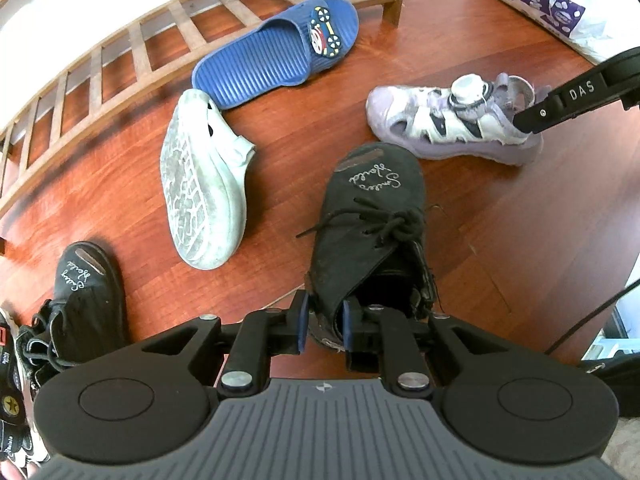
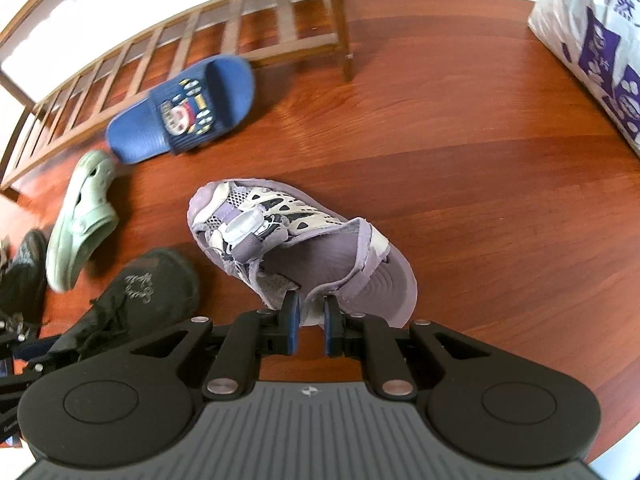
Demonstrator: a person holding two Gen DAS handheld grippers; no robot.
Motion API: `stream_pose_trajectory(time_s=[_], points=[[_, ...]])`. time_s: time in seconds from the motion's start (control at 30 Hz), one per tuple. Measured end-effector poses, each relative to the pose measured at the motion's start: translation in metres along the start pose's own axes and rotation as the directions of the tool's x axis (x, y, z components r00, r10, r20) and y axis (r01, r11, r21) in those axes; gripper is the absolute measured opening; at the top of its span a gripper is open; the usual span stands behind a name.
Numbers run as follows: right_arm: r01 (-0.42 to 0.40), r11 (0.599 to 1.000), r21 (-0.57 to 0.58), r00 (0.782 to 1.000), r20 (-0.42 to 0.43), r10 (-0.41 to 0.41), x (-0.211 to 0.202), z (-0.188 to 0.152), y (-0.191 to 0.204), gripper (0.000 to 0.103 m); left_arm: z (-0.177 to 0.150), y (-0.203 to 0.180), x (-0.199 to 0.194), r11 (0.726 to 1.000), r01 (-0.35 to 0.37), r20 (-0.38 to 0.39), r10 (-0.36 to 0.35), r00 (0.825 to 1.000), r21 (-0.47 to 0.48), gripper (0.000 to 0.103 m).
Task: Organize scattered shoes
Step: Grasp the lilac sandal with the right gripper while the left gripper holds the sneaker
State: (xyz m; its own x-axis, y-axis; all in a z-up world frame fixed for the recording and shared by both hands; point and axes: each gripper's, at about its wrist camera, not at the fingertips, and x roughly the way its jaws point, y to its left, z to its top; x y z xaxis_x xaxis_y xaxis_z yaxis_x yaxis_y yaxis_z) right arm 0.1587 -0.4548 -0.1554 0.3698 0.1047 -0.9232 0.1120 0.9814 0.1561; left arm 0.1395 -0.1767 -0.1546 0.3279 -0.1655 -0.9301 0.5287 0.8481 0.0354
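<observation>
My left gripper [image 1: 325, 322] is shut on the heel collar of a black lace-up shoe [image 1: 374, 216], toe pointing away. Its twin, a second black shoe [image 1: 86, 292], stands at lower left. My right gripper [image 2: 311, 324] is shut on the heel edge of a purple and white sandal [image 2: 296, 240]; the same sandal [image 1: 448, 122] shows in the left wrist view with the right gripper's fingertips [image 1: 532, 118] on its heel. A blue slipper [image 1: 276, 50] and a pale green clog [image 1: 204, 188] tipped on its side lie on the floor [image 2: 480, 184].
A wooden slatted shoe rack [image 1: 120, 60] runs along the wall at upper left, its corner post [image 2: 340, 28] close to the blue slipper. A white and purple plastic bag [image 2: 596, 44] sits at upper right. More black and white shoes [image 1: 12, 360] crowd the lower left edge.
</observation>
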Motion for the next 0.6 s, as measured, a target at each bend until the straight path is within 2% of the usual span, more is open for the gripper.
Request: stream_pose_trajectory(time_s=[0.03,0.13,0.17,0.2,0.27,0.43,0.6], points=[[0.010,1.000,-0.012,1.000,0.004,-0.009,-0.001,-0.001,0.002,0.017,0.000,0.000,0.000,1.000,-0.008,0.002,0.008,1.000,0.002,0.019],[0.037,0.998,-0.056,0.999,0.024,-0.036,-0.007,-0.003,0.005,0.037,0.002,0.002,-0.001,1.000,-0.009,0.011,0.009,1.000,-0.006,0.022],[0.046,0.996,-0.072,0.999,0.032,-0.044,-0.010,-0.003,0.006,0.040,0.003,0.003,-0.001,1.000,-0.010,0.012,0.010,1.000,-0.009,0.027],[0.050,0.995,-0.089,0.998,0.038,-0.047,-0.013,-0.004,0.006,0.041,0.004,0.003,-0.001,1.000,-0.014,0.014,0.014,1.000,-0.007,0.033],[0.066,0.991,-0.121,0.997,0.050,-0.060,-0.018,-0.003,0.006,0.043,0.006,0.003,0.000,1.000,-0.025,0.015,0.025,1.000,0.007,0.039],[0.108,0.970,-0.219,0.993,0.079,-0.092,-0.021,0.002,0.007,0.055,0.011,0.003,0.006,0.999,-0.033,0.010,0.033,0.999,0.036,0.045],[0.121,0.926,-0.357,0.992,0.073,-0.102,-0.009,0.014,0.011,0.056,0.013,0.003,0.014,0.998,-0.032,0.000,0.032,0.999,0.046,0.048]])
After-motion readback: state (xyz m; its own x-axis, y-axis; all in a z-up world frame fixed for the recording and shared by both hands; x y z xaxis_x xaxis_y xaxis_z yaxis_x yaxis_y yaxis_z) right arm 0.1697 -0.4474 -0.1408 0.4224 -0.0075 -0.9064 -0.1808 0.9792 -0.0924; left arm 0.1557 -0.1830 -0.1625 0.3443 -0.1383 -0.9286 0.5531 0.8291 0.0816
